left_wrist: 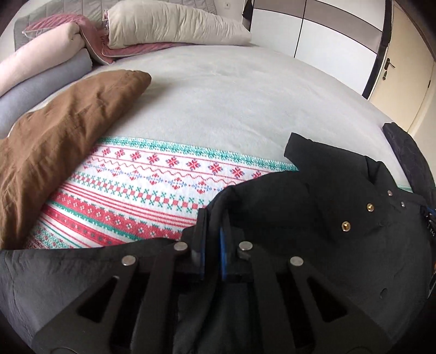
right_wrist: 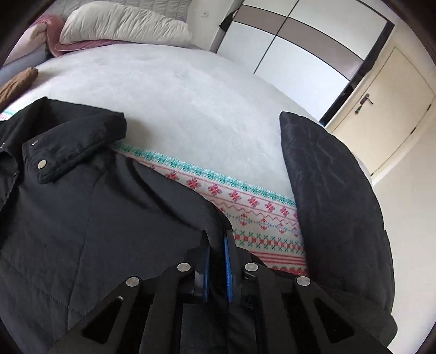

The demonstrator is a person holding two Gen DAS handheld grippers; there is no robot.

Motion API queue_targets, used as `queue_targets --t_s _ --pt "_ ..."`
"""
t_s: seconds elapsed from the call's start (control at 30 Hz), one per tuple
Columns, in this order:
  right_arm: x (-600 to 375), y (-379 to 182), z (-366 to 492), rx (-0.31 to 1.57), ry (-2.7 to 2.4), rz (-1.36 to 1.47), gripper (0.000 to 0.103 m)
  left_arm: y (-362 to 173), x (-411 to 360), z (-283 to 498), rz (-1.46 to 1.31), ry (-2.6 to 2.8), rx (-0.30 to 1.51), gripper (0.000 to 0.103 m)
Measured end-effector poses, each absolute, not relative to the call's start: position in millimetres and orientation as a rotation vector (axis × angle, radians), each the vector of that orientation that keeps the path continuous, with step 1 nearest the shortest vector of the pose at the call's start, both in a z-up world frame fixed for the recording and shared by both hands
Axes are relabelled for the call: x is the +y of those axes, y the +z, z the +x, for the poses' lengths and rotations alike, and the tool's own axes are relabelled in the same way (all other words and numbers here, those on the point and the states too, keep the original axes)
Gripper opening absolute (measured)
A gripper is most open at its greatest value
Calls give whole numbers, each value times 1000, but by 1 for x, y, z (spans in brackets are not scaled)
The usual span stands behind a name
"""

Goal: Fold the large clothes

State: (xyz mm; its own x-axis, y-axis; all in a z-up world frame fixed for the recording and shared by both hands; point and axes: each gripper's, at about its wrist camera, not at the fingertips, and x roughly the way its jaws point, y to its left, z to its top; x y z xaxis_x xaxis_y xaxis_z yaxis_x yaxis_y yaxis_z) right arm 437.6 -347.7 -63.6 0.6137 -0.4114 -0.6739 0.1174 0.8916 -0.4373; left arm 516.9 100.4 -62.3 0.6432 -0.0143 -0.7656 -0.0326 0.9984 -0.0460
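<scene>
Left wrist view shows the black jacket [left_wrist: 313,207] filling the lower right of the frame, spread on the patterned blanket [left_wrist: 136,185] that covers the near part of the bed [left_wrist: 245,95], with its collar [left_wrist: 313,152] and snaps toward the right. The left gripper [left_wrist: 212,217] at lower centre has its fingers nearly together, pinched on a raised edge of the dark fabric. In the right wrist view the jacket [right_wrist: 81,204] fills the lower left, collar [right_wrist: 79,141] at left, and one sleeve [right_wrist: 335,204] runs down the right side of the frame. The right gripper [right_wrist: 216,237] likewise has its fingers drawn narrow on a fabric edge at lower centre. Judging by this, folding has barely begun: the jacket looks laid out, front closed, and both sides gripped, but no fold is yet visible. Sides or sleeves probably remain to be brought inward, then the length halved. A brown cloth [left_wrist: 62,144] lies at the left, pillows [left_wrist: 174,24] at the top.
</scene>
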Motion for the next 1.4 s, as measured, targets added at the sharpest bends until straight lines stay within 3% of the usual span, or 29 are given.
queue_targets --t_s 0.03,0.1,0.13,0.17,0.2,0.3,0.37,0.5,0.6,0.73,0.9,1.0,1.1,1.17,1.4 --pt "-345 -71 448 865 -345 -393 8 -69 95 522 -11 42 868 9" --pt "-342 -97 462 941 -379 -435 11 -91 86 533 70 90 947 19" --pt "-339 -105 462 954 -394 -468 19 -94 84 532 77 95 964 19" --pt "-333 -108 458 932 -418 -518 20 -88 86 524 73 103 945 24" --pt "-329 -105 456 915 -417 -538 24 -81 85 515 67 105 919 38" --pt "-326 -78 430 872 -319 -410 57 -49 88 471 15 19 837 71" --pt "-322 -62 408 870 -210 -289 68 -42 80 442 -1 -84 845 78" --pt "-306 -73 368 951 73 -47 82 -77 78 404 -57 -240 973 81" --pt "-337 -108 344 978 33 -13 82 -99 108 381 -96 -263 947 73" --pt "-396 -88 302 903 -36 84 82 -73 122 335 -58 -248 968 74" --pt "-347 -47 242 904 -72 -70 82 -43 103 258 -106 -319 972 87" --pt "-313 -58 206 959 14 -116 86 -56 82 212 -76 -360 1000 95" --pt "-302 -92 171 1071 32 -150 86 -90 71 174 -27 -366 1105 95" --pt "-310 -112 145 1087 25 -130 87 -89 63 142 82 -358 1067 95" --pt "-329 -91 61 1080 39 -149 88 -61 67 65 147 -383 1129 96"
